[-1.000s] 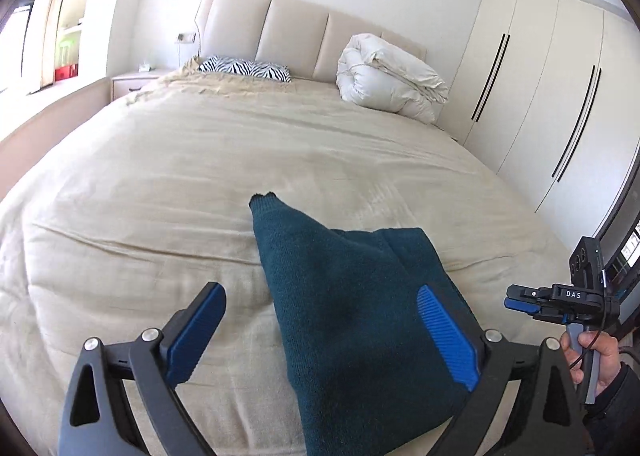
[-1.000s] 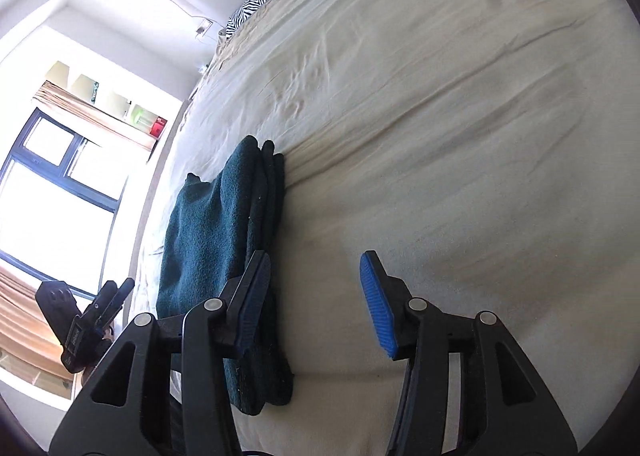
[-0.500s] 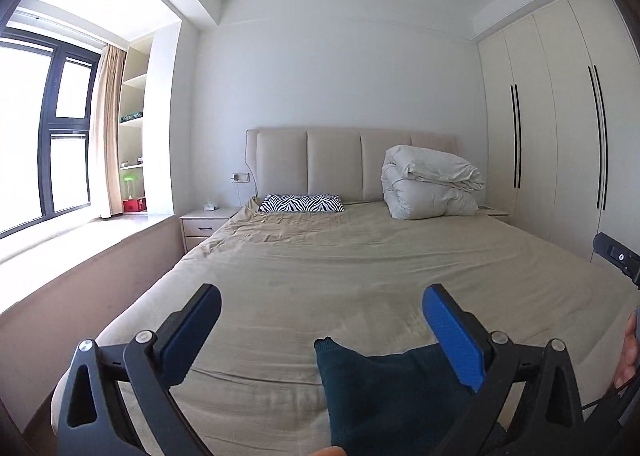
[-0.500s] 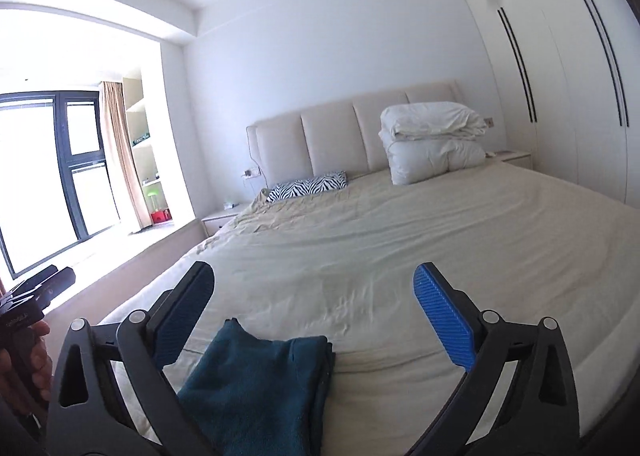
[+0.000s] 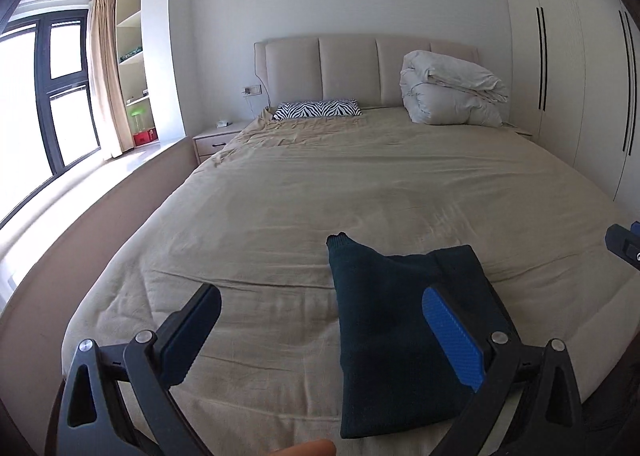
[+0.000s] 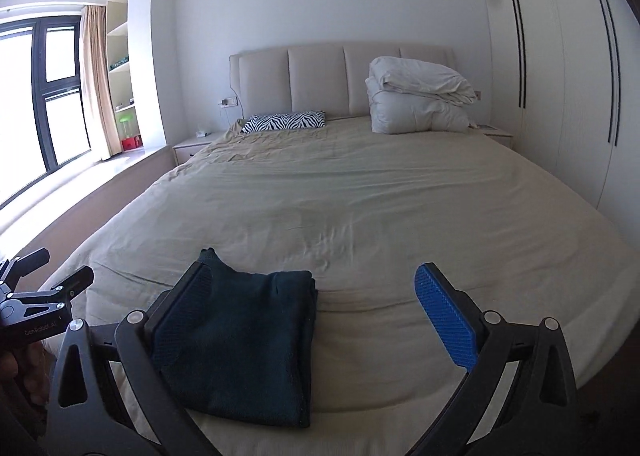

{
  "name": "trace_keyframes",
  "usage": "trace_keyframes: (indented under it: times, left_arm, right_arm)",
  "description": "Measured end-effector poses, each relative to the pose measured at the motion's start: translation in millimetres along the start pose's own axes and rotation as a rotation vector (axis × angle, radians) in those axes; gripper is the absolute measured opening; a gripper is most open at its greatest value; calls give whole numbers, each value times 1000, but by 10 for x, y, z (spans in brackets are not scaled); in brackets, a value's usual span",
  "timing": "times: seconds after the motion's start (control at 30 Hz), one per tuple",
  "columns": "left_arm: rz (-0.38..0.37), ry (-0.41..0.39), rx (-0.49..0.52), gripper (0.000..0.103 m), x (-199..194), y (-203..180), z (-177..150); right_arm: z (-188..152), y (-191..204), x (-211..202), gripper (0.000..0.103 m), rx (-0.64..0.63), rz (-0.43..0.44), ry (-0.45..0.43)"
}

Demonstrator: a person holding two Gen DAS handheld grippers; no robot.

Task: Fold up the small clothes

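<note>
Lying folded below both gaping tools: sweater (image 5: 404, 332).

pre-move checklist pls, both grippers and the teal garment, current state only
1. Left hand-held gripper open, nothing held: ok.
2. Right hand-held gripper open, nothing held: ok.
3. Teal garment lies folded near the foot edge of the bed: ok.
4. Fold tidy: not ok, one corner sticks out past the stack.
5. Layers under the top fold aligned: cannot tell.
6. Bed surface beyond the garment free up to the zebra pillow and folded duvet: ok.
</note>
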State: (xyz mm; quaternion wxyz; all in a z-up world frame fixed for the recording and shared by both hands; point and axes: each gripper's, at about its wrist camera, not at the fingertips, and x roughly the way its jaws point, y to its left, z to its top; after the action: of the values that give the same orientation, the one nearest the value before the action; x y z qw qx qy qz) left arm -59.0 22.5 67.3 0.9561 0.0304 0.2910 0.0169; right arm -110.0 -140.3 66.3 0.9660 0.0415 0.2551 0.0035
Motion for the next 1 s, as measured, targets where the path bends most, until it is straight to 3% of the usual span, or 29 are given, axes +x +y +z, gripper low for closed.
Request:
trace_keyframes:
  times: [0.17, 0.33, 0.53, 1.0]
  left_arm:
    - [-28, 118, -18, 103, 296, -44, -213]
    - [-25, 186, -33, 103, 474, -53, -391]
    - [-36, 227, -52, 103, 568, -8, -427]
    - [-29, 258, -61, 103, 666, 20, -481]
  right_arm:
    - [-301, 20, 401, 103, 51, 2, 184]
    - [-543, 41, 661, 103, 64, -19, 281]
    - [-651, 75, 861, 103, 53, -32, 326]
    - [-708, 255, 900, 103, 11, -43, 356]
